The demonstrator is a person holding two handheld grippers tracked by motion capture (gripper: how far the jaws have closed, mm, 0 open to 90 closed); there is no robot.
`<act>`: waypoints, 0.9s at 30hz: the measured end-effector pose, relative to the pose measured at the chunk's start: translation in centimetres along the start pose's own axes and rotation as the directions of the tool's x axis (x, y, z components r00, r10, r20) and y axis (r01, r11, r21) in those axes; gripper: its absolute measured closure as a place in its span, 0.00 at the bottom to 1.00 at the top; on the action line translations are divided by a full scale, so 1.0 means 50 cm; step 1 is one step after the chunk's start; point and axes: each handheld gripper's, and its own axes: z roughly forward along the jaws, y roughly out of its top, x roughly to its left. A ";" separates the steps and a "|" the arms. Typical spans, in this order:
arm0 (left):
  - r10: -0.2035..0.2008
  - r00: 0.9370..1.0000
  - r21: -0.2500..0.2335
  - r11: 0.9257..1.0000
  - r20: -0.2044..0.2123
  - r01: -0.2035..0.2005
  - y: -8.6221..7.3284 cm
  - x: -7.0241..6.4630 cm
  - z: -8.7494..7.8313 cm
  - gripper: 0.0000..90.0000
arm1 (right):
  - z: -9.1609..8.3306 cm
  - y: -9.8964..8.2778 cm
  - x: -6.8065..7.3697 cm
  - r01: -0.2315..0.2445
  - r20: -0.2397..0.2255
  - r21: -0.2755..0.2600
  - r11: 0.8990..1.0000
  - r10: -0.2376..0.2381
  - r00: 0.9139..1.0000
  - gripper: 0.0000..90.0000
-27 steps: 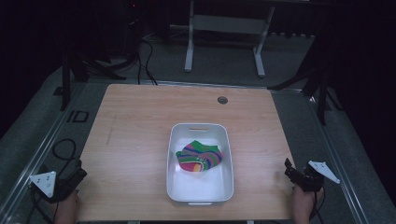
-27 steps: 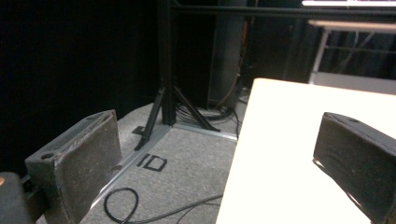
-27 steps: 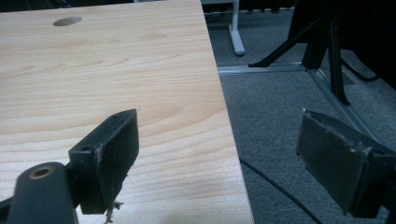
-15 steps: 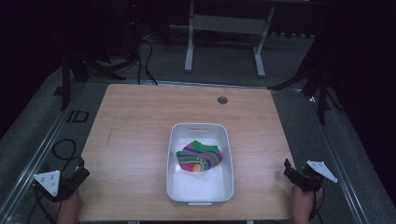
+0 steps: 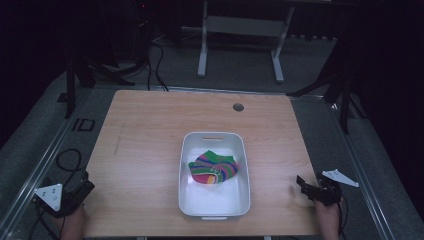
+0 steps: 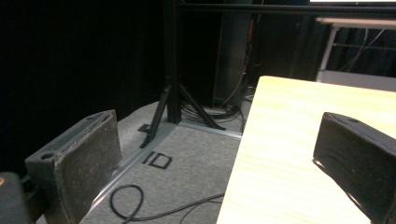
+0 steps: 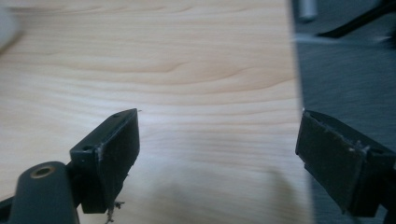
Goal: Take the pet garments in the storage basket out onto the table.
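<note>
My claws, left (image 5: 85, 188) and right (image 5: 301, 183), gape empty at the lower corners; next I judge: reach the sock (image 5: 214, 167) in the bin (image 5: 185, 172).

On the counter (image 5: 150, 130) there is one white tub (image 5: 214, 210), and inside it lies one striped cloth (image 5: 214, 167). There are two claws: one left claw (image 5: 86, 187) and one right claw (image 5: 302, 183). The counter has one round hole (image 5: 238, 107) at its far side.
</note>
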 end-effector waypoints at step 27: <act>-0.004 1.000 -0.006 1.000 0.030 0.004 -0.002 0.003 -0.005 0.01 | 0.038 0.087 0.122 0.563 -0.571 0.085 0.822 -0.422 0.704 0.16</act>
